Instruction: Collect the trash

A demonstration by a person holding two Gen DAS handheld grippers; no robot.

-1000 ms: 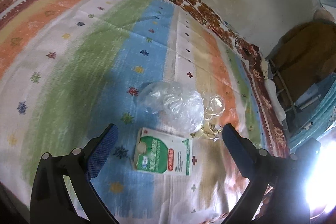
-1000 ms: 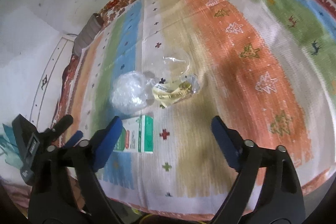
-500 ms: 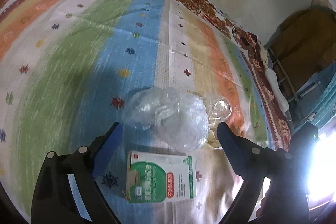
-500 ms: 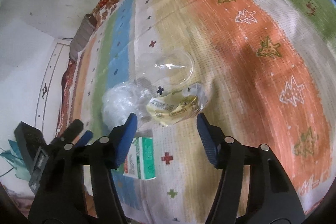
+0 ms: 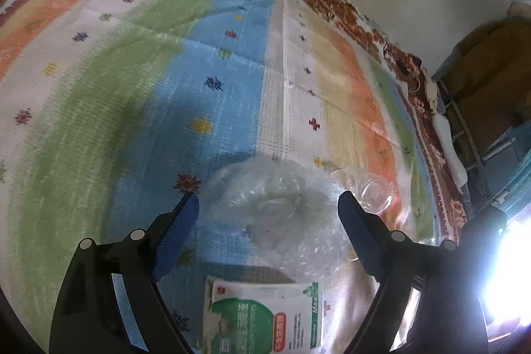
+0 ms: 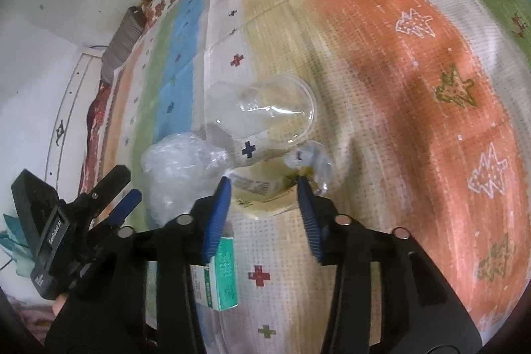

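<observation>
On the bed (image 5: 139, 95): trash is scattered.
Left gripper (image 5: 268, 208): spread, closing around clear bag (image 5: 282, 211).
Right gripper (image 6: 262, 188): closing around yellow wrapper (image 6: 259, 191), untouched.

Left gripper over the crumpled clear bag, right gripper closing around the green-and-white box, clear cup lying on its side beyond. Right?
Not quite. The right gripper is closing around the yellowish wrapper, not the green-and-white box, which lies nearer the camera, outside the jaws, per the right wrist view. The rest holds: left gripper, crumpled clear bag, clear cup.
</observation>
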